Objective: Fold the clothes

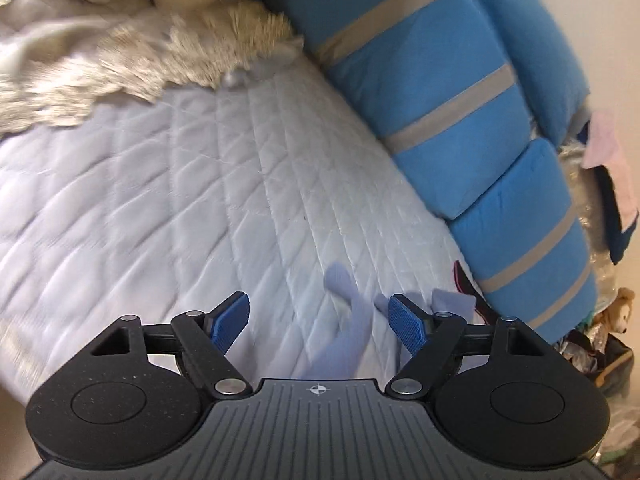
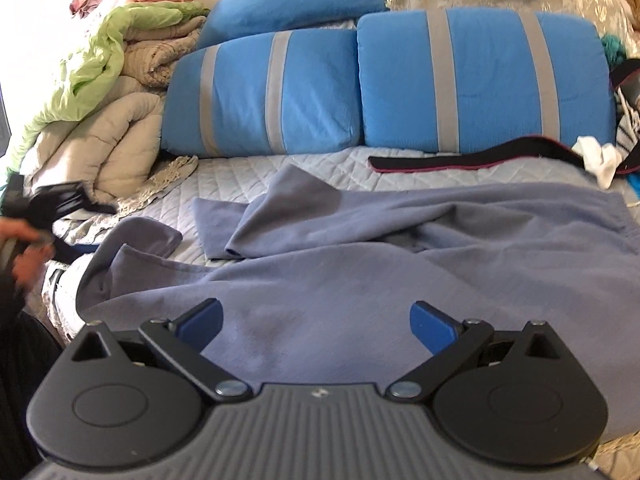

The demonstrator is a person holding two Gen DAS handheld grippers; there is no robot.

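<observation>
Both grippers, left [image 1: 318, 318] and right [image 2: 316, 322], are hanging with fingers apart, gripping nothing, over the garment [image 2: 360, 264] sprawling mid-frame (crumpled, probably awaiting straightening).

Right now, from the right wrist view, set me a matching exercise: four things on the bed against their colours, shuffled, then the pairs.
Things:
1. garment spread in front of the gripper
2. striped pillows
3. quilt draped on the bedding pile
4. strap by the pillows

Colours:
A. black with a pink edge
B. light green
C. greyish lavender
D. bright blue with grey bands

Pairs: 1-C, 2-D, 3-B, 4-A
</observation>
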